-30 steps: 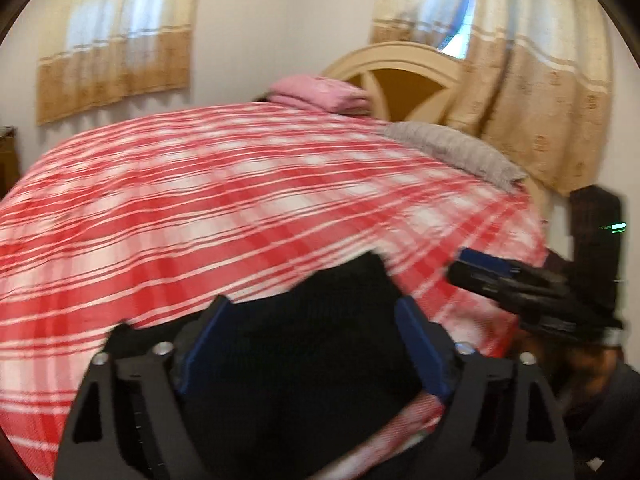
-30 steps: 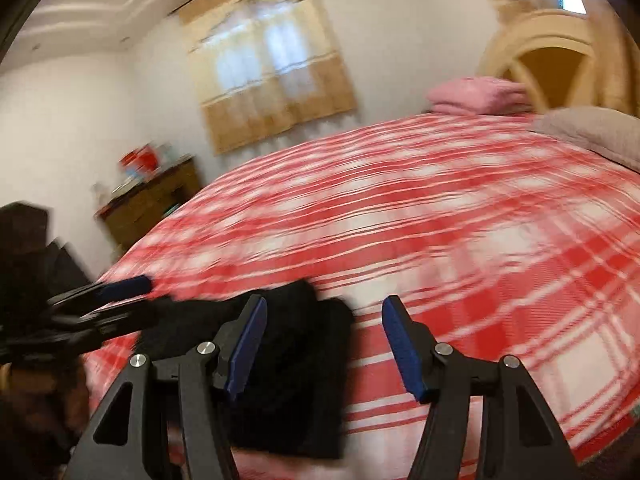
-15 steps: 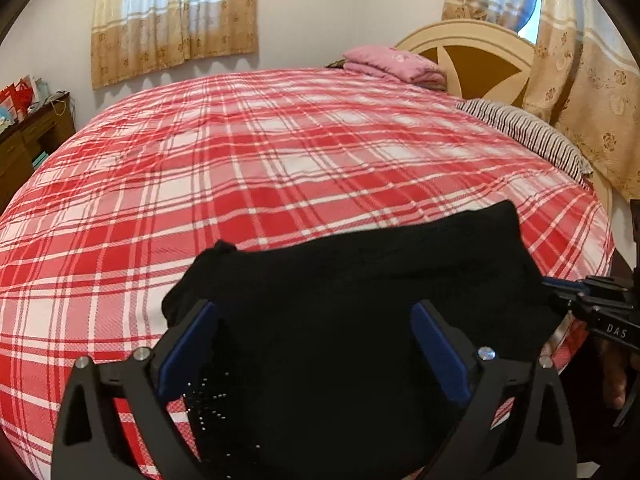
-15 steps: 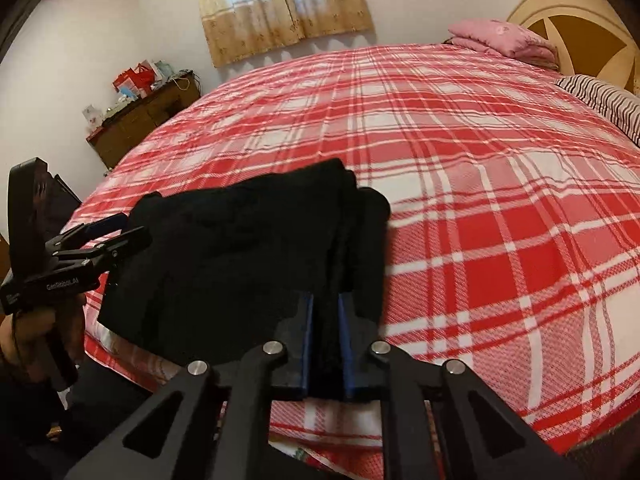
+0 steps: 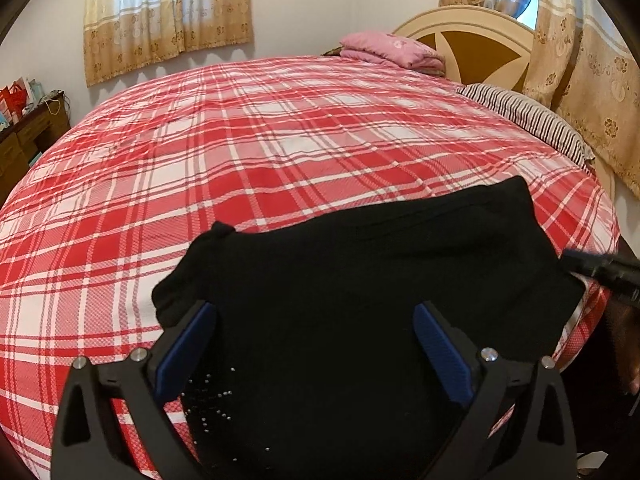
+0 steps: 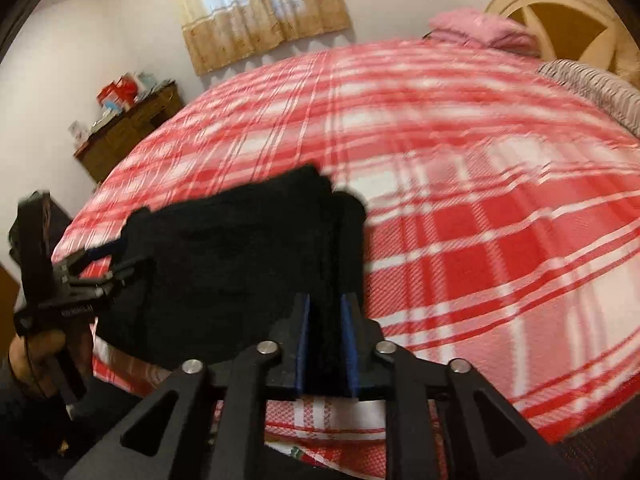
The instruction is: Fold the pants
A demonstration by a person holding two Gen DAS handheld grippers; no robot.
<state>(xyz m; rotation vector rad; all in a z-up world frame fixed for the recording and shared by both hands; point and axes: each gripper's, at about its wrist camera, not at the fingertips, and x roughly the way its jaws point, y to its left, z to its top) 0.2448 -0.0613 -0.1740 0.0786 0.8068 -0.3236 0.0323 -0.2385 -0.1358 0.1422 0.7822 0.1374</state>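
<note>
Black pants (image 5: 360, 292) lie bunched on the near edge of the red plaid bed (image 5: 248, 160). My left gripper (image 5: 312, 340) is open, its blue pads wide apart above the cloth, holding nothing. In the right wrist view my right gripper (image 6: 326, 340) is shut on the near edge of the pants (image 6: 240, 260), with black cloth pinched between the blue pads. The left gripper (image 6: 96, 264) shows at the far left of that view, by the pants' left end. The right gripper's tip (image 5: 600, 272) shows at the right edge of the left wrist view.
A folded pink blanket (image 5: 392, 50) and a striped pillow (image 5: 528, 118) lie by the headboard (image 5: 480, 40). A wooden cabinet (image 6: 128, 132) with clutter stands at the left wall. Curtains (image 5: 168, 16) hang behind the bed.
My right gripper closed on the pants' edge half a second ago and now lifts it, with motion blur. My left gripper stays open and has barely moved.
</note>
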